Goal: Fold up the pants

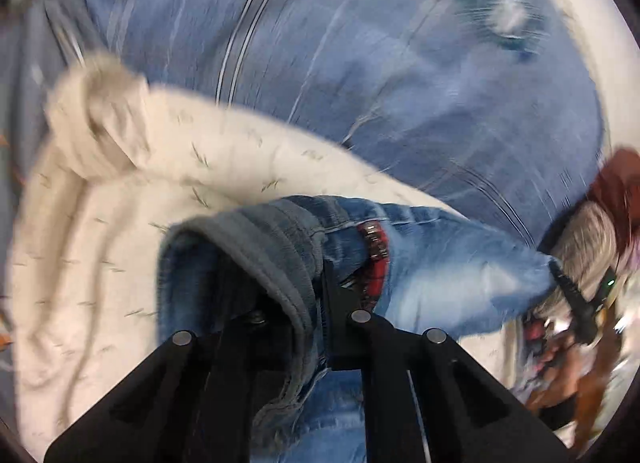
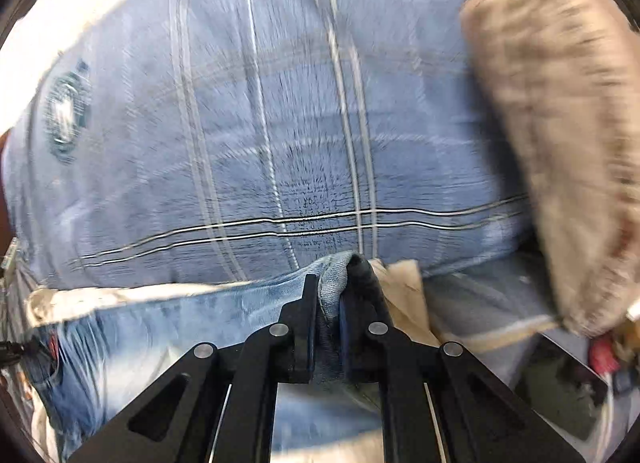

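The pants are blue jeans [image 1: 432, 263] with a red patch near the waistband. In the left wrist view my left gripper [image 1: 304, 279] is shut on the jeans' waistband, which bunches over the left finger. The denim stretches to the right toward the other gripper at the frame's edge. In the right wrist view my right gripper [image 2: 336, 291] is shut on a hem edge of the jeans [image 2: 160, 315], which trail off to the left. Both views are blurred by motion.
A blue plaid bedcover [image 1: 400, 83] [image 2: 280, 123] lies underneath. A cream blanket [image 1: 120, 223] lies at the left in the left wrist view. A beige knitted cloth [image 2: 560, 143] sits at the right in the right wrist view. Clutter shows at the far right edges.
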Demonstrator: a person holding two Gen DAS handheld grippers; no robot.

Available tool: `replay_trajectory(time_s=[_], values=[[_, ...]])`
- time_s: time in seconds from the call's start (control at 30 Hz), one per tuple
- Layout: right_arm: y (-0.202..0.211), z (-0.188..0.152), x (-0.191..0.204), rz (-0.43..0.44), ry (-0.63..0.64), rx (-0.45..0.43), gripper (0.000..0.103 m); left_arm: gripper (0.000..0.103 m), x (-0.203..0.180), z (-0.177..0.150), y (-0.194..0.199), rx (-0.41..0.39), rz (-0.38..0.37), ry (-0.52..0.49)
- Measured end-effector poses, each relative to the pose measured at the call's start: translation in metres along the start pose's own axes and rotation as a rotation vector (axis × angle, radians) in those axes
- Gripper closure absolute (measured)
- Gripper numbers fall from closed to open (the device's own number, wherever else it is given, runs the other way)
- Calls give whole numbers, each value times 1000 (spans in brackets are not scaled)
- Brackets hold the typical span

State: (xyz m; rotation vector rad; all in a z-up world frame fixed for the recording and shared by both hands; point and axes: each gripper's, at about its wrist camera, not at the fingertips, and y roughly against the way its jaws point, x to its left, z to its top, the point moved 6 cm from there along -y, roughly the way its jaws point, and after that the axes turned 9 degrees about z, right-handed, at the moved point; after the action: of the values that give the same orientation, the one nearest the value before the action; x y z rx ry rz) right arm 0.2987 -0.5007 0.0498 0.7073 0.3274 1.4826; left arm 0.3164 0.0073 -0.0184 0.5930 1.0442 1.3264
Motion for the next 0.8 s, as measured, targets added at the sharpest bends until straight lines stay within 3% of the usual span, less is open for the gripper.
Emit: replay_trajectory(time_s=[0.1,0.23,0.3,0.37,0.47,0.57,0.67,0.77,0.8], values=[[55,-22,-5,11,-16,-57,95,95,-7,-23,43,-69,-8,-55],[126,-65,-20,51,-68,-106,95,95,-5,-64,72,-69,-55,-69],[151,-104,-29,49,-83,-108,95,94,4,-94,79,-61,-77,-75],[168,-142,-38,32,-87,-93,94,94,12,-128,76,-26,-104,-71],[175,-211,-50,-44,-104,23,85,90,34,-184,55,95,-124,-46],[196,-253,-54,-89,-133,60,84,78,52,-220,50,187,-149,2],[220,-268,-40,-69,-162,39,78,73,67,-234,78,162,-177,26],[225,-264,-10,19,-179,12,56,43,77,-233,108,121,-261,104],[222,-258,6,75,-189,6,47,29,79,-229,111,112,-284,137]])
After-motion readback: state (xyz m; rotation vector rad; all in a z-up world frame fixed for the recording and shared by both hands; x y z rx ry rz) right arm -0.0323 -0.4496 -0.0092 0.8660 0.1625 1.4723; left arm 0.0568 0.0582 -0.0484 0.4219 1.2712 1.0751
